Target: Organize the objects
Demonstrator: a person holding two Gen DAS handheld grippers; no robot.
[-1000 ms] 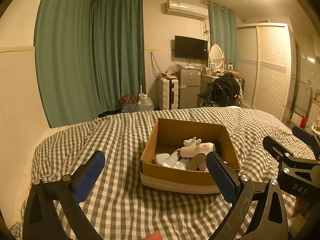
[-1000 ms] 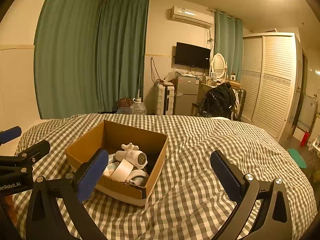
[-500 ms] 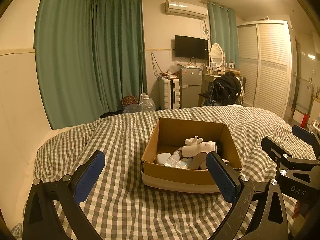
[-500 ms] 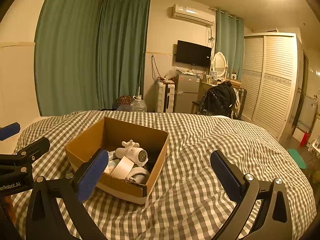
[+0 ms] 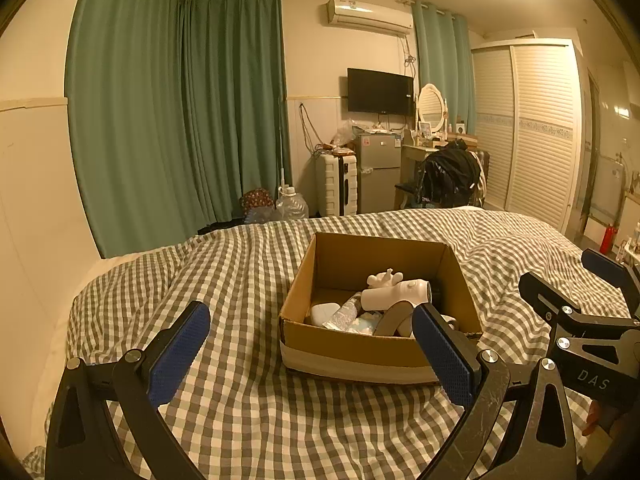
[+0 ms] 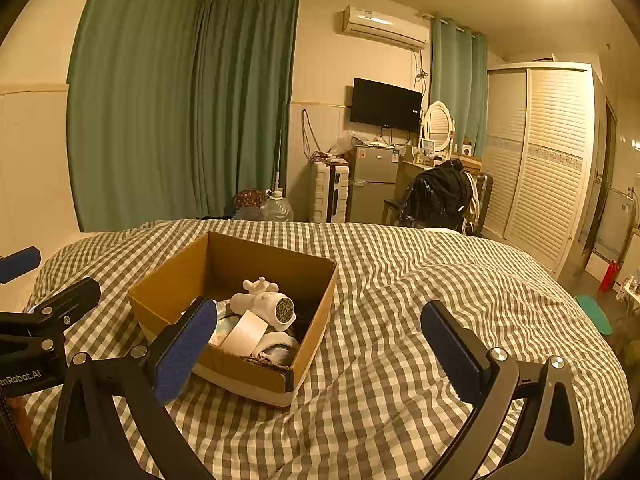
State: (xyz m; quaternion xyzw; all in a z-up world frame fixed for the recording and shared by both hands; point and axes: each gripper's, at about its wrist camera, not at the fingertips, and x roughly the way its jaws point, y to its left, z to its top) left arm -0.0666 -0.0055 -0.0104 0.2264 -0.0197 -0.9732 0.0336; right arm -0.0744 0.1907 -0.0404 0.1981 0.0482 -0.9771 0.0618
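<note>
Inside cardboard box, hair dryer, tape roll

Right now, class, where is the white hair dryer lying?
The white hair dryer lies inside the open cardboard box on the checked bedspread, atop the other items beside a roll of tape, left of centre in the right wrist view.

My left gripper fills the bottom of the frame with its blue-padded fingers spread wide and nothing between them, held above the grey-checked bedspread. At centre, the open cardboard box rests on the bedspread and holds a white hair dryer, a white figure behind it, a clear bottle and a white case. My right gripper enters at the lower right edge, beside the box; whether it is spread cannot be judged here.
</note>
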